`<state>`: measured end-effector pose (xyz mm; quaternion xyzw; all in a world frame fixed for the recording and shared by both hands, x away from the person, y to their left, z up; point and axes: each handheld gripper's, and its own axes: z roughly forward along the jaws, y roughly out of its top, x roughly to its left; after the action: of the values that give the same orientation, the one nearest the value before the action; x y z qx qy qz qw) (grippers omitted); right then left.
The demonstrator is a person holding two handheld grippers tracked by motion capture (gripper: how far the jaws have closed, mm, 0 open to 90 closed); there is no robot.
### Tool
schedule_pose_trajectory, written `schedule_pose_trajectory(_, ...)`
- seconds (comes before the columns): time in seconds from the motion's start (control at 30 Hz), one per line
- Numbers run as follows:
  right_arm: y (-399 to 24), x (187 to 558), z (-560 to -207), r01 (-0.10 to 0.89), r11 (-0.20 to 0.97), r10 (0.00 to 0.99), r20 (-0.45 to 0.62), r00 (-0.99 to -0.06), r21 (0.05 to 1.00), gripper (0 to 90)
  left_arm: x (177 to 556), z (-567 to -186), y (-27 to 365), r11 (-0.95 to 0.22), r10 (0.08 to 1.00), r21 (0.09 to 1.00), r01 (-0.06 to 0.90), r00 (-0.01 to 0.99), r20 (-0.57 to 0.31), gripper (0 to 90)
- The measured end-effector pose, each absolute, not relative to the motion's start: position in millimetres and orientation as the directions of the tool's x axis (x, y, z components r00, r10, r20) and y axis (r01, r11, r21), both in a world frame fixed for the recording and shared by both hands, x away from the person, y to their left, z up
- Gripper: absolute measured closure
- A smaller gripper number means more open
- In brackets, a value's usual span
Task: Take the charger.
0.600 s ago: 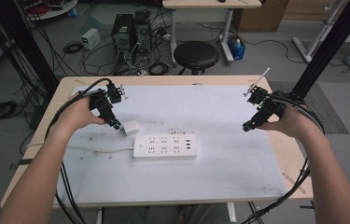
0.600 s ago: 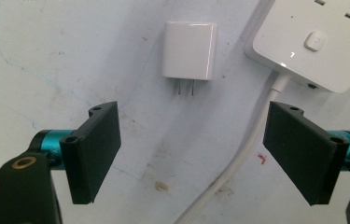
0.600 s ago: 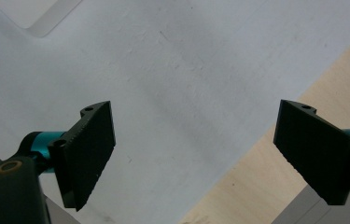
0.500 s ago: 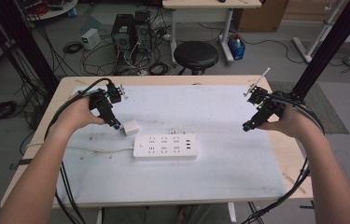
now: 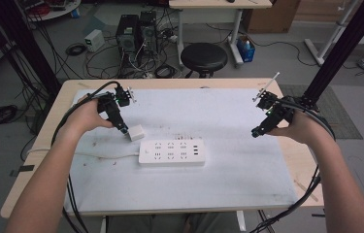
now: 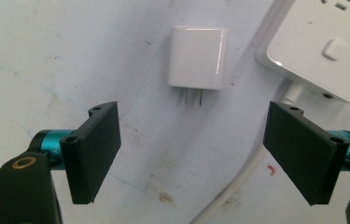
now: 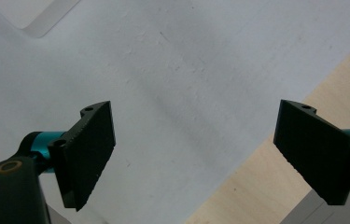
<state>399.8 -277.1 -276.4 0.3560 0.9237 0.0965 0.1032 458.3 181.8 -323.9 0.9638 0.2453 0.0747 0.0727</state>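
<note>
The bench [image 5: 286, 160] is pale wood, and a white sheet [image 5: 228, 184] covers nearly all of its top — smudged, with faint blue pen strokes and a few reddish specks near its middle. Beyond the far edge stand a round black stool [image 5: 204, 56], two dark computer towers [image 5: 136, 31] and a tangle of cables on a grey floor.

Near the bench's middle lies a white power strip [image 5: 171, 152], a long rounded slab of smooth plastic, its cord running off toward the left edge. Just beside its far left corner, not touching, lies a small white charger [image 6: 197, 57] — a glossy rounded block, flat on the sheet, its two thin metal prongs pointing at the left gripper [image 6: 191, 140].

That gripper hovers just short of the charger, its flat black jaws spread wide and holding nothing. The right gripper [image 7: 193, 144] hangs over the sheet's right edge, well apart from the strip, its jaws likewise wide and empty.
</note>
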Motion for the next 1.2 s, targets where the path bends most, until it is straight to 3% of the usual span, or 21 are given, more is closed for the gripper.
schedule_pose_trajectory(0.7,-285,403,-288,0.645,0.726,0.68,-0.11,-0.725,0.24,12.1,490,-389,161,-0.903,0.425,0.087,0.421,0.905,0.029,19.6)
schedule_pose_trajectory(1.03,-287,403,-291,0.64,0.73,0.675,-0.107,-0.73,0.238,12.2,491,-406,152,-0.916,0.4,0.029,0.4,0.916,0.033,32.1)
schedule_pose_trajectory(1.1,-287,403,-291,0.642,0.73,0.676,-0.109,-0.729,0.235,12.2,490,-408,150,-0.92,0.392,0.022,0.392,0.92,0.023,41.1)
schedule_pose_trajectory(1.2,-288,403,-291,0.643,0.729,0.677,-0.109,-0.728,0.236,12.2,490,-407,149,-0.92,0.391,0.018,0.391,0.919,0.047,42.2)
